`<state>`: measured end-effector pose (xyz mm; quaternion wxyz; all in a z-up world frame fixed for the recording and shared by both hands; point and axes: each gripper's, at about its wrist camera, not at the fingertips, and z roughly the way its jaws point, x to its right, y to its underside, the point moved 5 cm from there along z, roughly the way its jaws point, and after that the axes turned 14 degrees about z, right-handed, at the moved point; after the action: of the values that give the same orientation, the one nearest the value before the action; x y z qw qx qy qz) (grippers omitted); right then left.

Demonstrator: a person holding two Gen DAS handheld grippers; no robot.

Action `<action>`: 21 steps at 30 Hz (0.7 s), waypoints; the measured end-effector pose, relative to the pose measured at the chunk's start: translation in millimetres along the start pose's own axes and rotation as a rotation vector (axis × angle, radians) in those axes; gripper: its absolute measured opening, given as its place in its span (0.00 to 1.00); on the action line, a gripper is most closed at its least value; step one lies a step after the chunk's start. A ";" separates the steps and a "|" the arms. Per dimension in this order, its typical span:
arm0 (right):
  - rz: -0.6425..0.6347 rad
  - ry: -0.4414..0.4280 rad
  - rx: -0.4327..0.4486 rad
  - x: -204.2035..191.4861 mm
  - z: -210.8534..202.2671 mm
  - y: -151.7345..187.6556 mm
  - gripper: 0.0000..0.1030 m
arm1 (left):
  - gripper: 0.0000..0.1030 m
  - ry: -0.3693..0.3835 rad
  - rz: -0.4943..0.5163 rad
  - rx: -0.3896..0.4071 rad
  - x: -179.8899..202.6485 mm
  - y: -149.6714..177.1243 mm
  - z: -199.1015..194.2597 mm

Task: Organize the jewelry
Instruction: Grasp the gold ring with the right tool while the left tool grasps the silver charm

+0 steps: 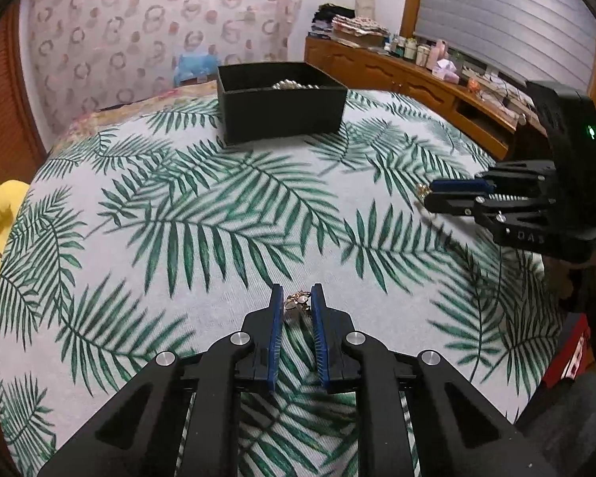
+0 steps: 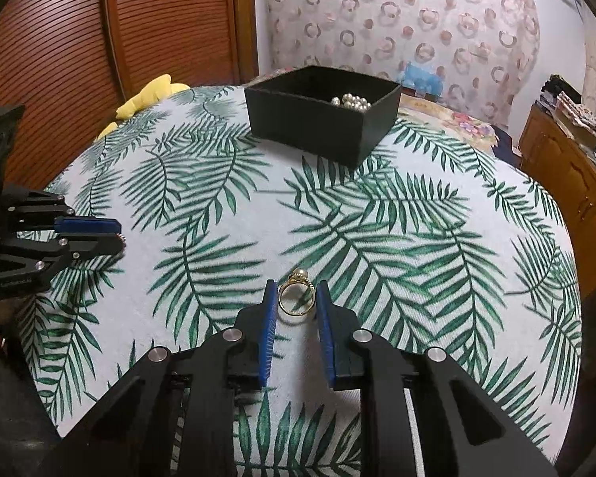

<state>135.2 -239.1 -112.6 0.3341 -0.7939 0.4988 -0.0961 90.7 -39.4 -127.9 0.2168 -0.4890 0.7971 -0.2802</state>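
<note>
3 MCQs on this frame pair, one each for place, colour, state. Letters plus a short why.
1. Where does the black box sit?
A. On the leaf-print cloth, beyond both grippers
B. On the wooden dresser
C. Between the right gripper's pads

2. What colour is the band of the ring at the right gripper?
A. Black
B. Gold
C. Red

3. What state is the left gripper in?
A. Wide open over bare cloth
B. Out of view
C. Closed on a small gold jewelry piece

Answers: 1 A, the box stands on the cloth at the far end in both views. 2 B, the band is gold with a pearl on top. 3 C, the blue pads press the piece from both sides.
</note>
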 end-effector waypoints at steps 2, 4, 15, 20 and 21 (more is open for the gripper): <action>-0.006 -0.006 0.014 -0.7 -1.3 -8.0 0.21 | 0.13 -0.007 -0.003 0.004 -5.1 -5.7 1.2; -0.010 -0.015 0.029 -0.8 -1.5 -19.1 0.21 | 0.13 -0.018 -0.004 0.006 -11.9 -13.6 4.2; -0.043 -0.037 0.091 4.8 5.0 -84.1 0.21 | 0.13 -0.060 -0.005 0.019 -47.9 -58.2 21.0; -0.052 -0.046 0.128 7.4 7.5 -116.8 0.21 | 0.13 -0.072 0.004 0.028 -60.0 -78.9 27.1; -0.054 -0.046 0.135 8.2 9.1 -124.3 0.21 | 0.13 -0.074 0.006 0.031 -62.2 -82.8 28.3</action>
<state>234.0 -207.4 -43.1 0.3959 -0.7846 0.4618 -0.1202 189.3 -20.2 -90.1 0.2544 -0.4931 0.7857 -0.2734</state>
